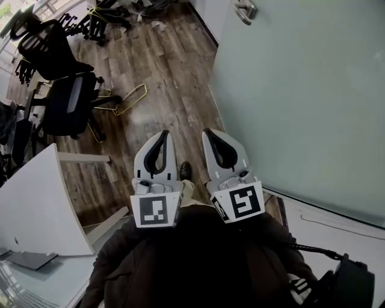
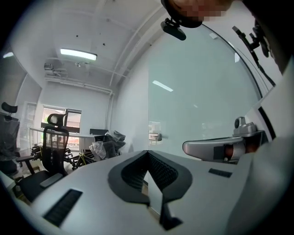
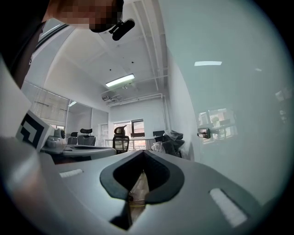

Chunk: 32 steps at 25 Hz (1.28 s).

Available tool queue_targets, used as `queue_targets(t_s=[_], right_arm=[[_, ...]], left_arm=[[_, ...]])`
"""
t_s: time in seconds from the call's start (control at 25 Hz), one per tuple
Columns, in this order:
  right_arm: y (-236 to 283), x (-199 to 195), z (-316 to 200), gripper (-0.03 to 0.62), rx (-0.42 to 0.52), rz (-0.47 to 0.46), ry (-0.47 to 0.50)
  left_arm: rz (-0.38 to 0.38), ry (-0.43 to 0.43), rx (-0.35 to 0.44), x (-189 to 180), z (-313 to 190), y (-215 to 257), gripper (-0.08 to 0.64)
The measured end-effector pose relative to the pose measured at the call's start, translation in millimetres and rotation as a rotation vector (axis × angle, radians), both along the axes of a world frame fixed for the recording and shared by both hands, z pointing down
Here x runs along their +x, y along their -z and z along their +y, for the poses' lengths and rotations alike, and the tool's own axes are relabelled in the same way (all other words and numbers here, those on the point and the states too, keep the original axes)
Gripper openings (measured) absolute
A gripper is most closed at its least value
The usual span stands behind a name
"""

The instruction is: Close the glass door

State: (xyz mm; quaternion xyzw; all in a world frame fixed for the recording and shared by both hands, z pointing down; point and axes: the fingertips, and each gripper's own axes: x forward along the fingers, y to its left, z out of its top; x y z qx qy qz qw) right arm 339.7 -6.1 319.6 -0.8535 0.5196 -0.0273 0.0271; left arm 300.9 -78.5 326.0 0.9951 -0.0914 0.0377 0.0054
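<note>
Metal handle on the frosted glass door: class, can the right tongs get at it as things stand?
Probably yes: nothing stands between the right tongs and the metal handle, but it lies ahead along the frosted glass door, so a step forward seems needed.

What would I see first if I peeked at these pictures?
A big frosted glass door fills the right side, its handle near the top. In the middle, the left gripper and right gripper sit side by side, jaws together and empty. Black office chairs crowd the left.
</note>
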Motion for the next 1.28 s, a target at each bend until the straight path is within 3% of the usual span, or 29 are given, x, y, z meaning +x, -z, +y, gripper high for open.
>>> queue_targets(t_s=[0.2, 0.68, 1.28], right_arm=[[-1, 78, -43, 0.000, 0.007, -0.005, -0.028], [13, 170, -83, 0.002, 0.010, 0.025, -0.124], [-2, 345, -144, 0.002, -0.003, -0.028, -0.110]], left_arm=[[-0.012, -0.040, -0.001, 81, -41, -4, -0.003], [-0.034, -0.139, -0.010, 174, -86, -6, -0.003], [-0.028, -0.160, 0.014, 366, -140, 4, -0.003]])
